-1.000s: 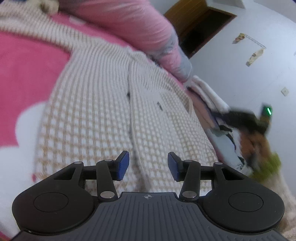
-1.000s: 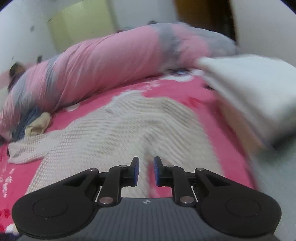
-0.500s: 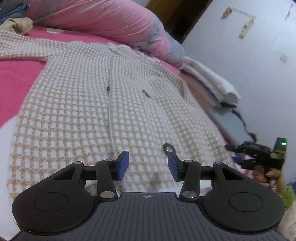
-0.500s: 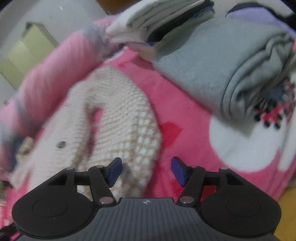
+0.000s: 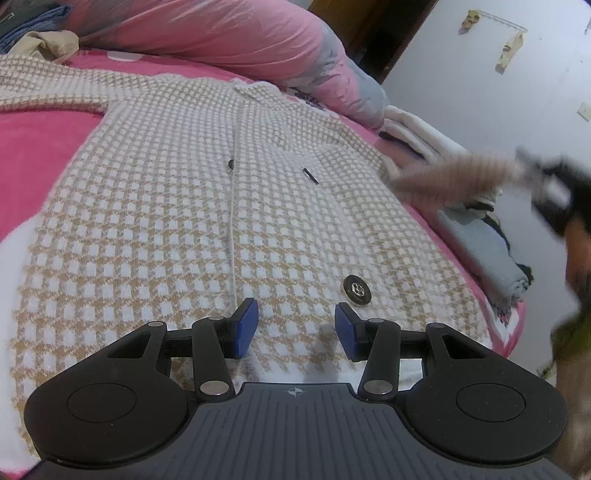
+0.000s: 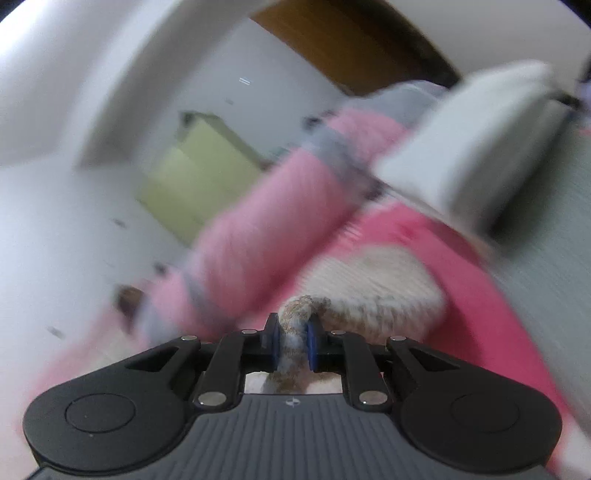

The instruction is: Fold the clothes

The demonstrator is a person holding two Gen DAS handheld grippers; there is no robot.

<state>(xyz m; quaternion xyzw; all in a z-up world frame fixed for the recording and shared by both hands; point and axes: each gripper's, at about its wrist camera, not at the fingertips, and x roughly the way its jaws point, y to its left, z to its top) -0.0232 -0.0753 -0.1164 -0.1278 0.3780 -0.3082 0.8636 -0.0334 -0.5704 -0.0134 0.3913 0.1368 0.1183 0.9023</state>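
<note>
A beige-and-white checked knit cardigan lies spread on the pink bed, with a dark button near its hem. My left gripper hovers open just above the hem, with nothing between its blue pads. My right gripper has its jaws closing, and the cardigan's sleeve is pinched between the pads. In the left wrist view that sleeve stretches, blurred, up off the bed on the right. The right wrist view is blurred by motion.
A rolled pink-and-grey duvet lies along the far side of the bed. Folded white clothes and a folded grey-blue garment sit by the bed's right edge. A white wall and a brown door stand behind.
The right gripper's jaws, wide open over the cardigan's edge half a second ago, now pinch the sleeve, and it has swung up with it. The left gripper has barely moved.
</note>
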